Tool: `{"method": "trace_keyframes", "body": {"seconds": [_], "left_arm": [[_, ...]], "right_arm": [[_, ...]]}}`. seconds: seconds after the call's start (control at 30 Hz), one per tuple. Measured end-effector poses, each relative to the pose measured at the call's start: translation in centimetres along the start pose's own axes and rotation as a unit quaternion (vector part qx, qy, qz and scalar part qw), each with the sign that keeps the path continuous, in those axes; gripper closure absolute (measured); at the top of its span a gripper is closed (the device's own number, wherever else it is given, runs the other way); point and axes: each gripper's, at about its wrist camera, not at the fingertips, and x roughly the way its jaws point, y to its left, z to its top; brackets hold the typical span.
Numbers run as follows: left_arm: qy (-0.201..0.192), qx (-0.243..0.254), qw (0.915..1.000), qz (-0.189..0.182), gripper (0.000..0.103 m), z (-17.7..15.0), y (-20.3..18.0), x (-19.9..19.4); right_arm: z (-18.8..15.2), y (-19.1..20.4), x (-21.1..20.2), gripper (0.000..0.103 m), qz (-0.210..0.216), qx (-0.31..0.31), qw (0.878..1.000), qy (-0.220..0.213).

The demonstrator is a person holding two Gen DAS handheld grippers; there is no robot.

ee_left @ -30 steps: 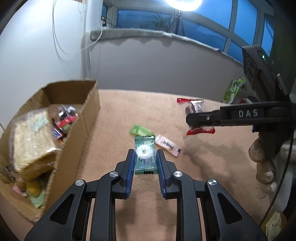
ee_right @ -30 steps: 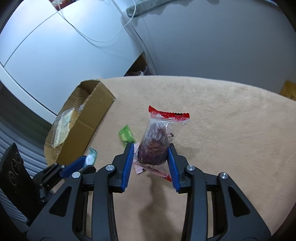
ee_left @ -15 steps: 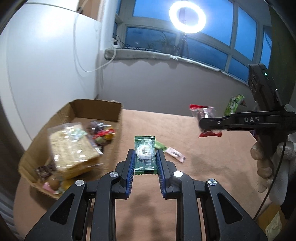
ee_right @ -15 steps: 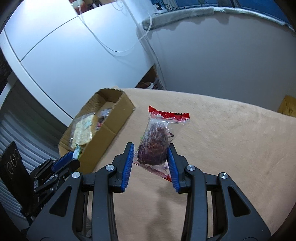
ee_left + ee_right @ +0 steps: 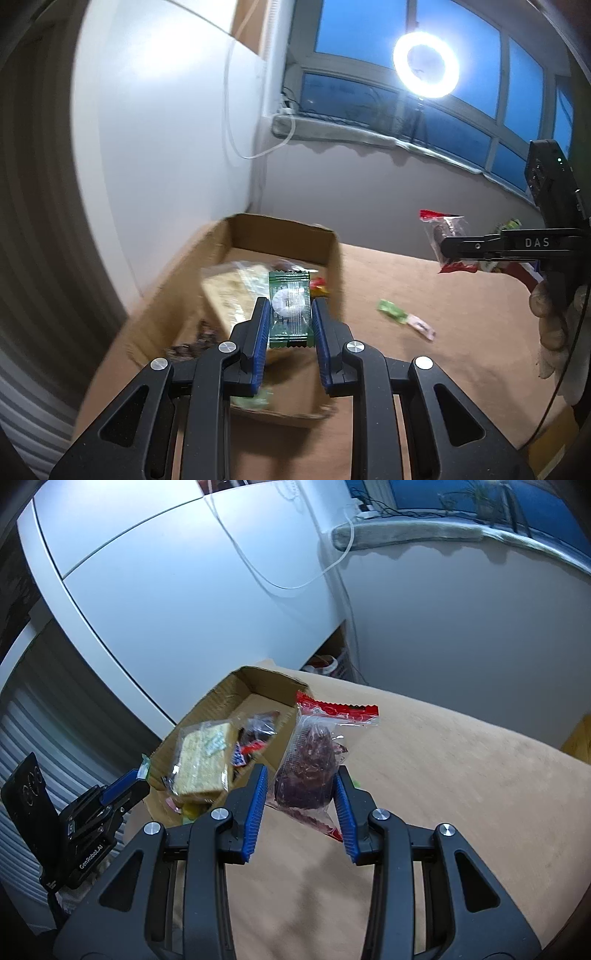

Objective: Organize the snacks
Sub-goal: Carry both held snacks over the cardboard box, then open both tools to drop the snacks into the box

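Your left gripper [image 5: 289,325] pinches a flat green foil packet [image 5: 289,309], with the open cardboard box [image 5: 280,236] just ahead. Your right gripper [image 5: 300,794] clamps a crinkly clear bag [image 5: 310,764] with a red, zigzag-edged top, holding a dark lumpy snack.

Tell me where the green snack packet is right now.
The green snack packet is centre in the left wrist view, clamped in the left gripper above the open cardboard box.
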Motion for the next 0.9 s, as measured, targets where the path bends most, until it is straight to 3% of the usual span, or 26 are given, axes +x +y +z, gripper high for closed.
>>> {"method": "trace_keyframes", "body": {"seconds": [0.53,0.9], "left_arm": [[-0.001,-0.023,0.9986,0.047,0.082,0.8,5.1,1.5],[0.007,-0.022,0.998,0.059,0.082,0.8,5.5,2.8]], "right_arm": [[3.2,3.6,4.3,0.065,0.023,-0.023,0.999,0.007],[4.5,6.0,7.9,0.065,0.044,-0.04,0.998,0.03]]}}
